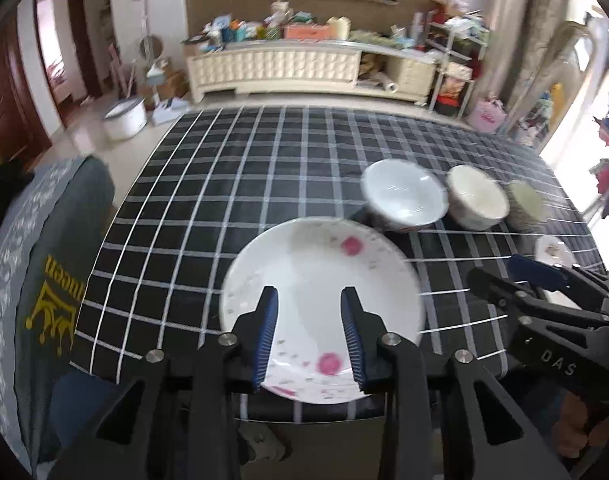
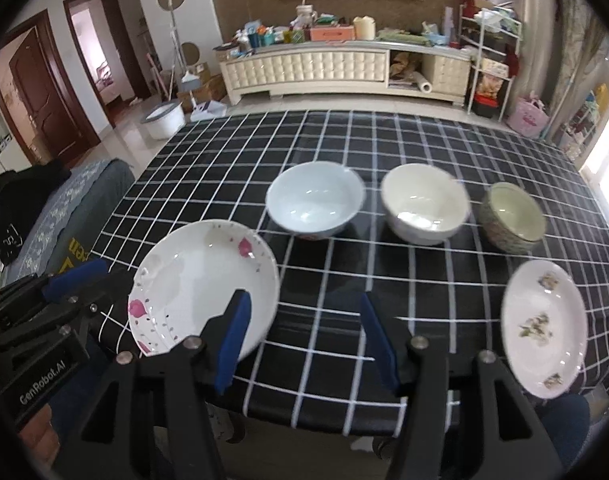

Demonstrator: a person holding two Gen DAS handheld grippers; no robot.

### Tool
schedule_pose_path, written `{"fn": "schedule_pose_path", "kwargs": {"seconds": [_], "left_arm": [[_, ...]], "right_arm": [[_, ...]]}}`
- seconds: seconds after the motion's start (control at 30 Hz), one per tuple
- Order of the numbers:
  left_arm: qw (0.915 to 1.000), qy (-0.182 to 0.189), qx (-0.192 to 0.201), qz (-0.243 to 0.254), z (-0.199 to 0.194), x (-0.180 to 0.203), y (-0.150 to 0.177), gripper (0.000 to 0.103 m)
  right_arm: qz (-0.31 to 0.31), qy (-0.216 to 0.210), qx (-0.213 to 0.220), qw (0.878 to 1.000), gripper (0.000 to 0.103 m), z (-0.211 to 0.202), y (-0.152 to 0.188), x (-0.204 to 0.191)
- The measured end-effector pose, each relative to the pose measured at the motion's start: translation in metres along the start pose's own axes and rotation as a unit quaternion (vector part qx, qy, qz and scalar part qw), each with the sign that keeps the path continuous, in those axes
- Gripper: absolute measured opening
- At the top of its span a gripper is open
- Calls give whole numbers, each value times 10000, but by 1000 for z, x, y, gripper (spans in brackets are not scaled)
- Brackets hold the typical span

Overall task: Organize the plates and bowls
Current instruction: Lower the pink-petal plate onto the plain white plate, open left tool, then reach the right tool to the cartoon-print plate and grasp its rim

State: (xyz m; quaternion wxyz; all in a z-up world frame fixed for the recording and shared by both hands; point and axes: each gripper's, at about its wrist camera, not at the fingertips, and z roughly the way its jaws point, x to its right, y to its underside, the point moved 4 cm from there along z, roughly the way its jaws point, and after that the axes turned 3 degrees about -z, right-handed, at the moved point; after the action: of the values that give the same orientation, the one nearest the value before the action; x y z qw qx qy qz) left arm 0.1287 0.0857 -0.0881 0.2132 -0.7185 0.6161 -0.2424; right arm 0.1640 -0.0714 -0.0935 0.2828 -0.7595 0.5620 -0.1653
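A white plate with pink flowers (image 1: 320, 280) (image 2: 192, 292) lies near the table's front edge. My left gripper (image 1: 310, 300) hovers above it, jaws open, nothing between them. Behind the plate stand a white bowl (image 1: 404, 196) (image 2: 316, 200), a cream bowl (image 1: 478, 200) (image 2: 424, 204) and a green patterned bowl (image 1: 526, 202) (image 2: 512, 216) in a row. A smaller white plate with green sprigs (image 2: 544, 320) (image 1: 552, 250) lies at the front right. My right gripper (image 2: 304, 308) hangs open over bare cloth between the two plates.
The table wears a black cloth with a white grid (image 2: 344, 140). A grey cushioned seat with a yellow crown print (image 1: 44, 280) stands at the left edge. A cluttered cream sideboard (image 2: 344, 68) and a white tub (image 2: 164, 118) sit beyond the table.
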Motion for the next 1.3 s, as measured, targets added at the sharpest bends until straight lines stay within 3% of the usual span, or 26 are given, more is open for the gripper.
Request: {"fn": "schedule_pose_path", "kwargs": {"seconds": [0.5,0.63,0.7,0.9,1.13,1.3], "left_arm": [[9899,926,572,911,-50,125,-18,30],[9835,1123,705,1231,-57,160,-23,43],[9808,1217,679,1366,-56,174,-23,44],[9759,1447,509,1552,-47,218,-24,59],[9712,1642,286,1704,-27,268,-24,69],[9691,1738,-134,1743,-1,298,-23,69]], "right_arm": [[579,464,461,9962,62,-80,14,96],[718,639,533,9939,62,-92,17,122],[761,719,533,9931,62,-95,19,135],[980,984,553,9888,71,-103,26,174],[1233,1045,337,9863,71,-96,34,218],[1385,1069,131,9845,71,-83,41,248]]}}
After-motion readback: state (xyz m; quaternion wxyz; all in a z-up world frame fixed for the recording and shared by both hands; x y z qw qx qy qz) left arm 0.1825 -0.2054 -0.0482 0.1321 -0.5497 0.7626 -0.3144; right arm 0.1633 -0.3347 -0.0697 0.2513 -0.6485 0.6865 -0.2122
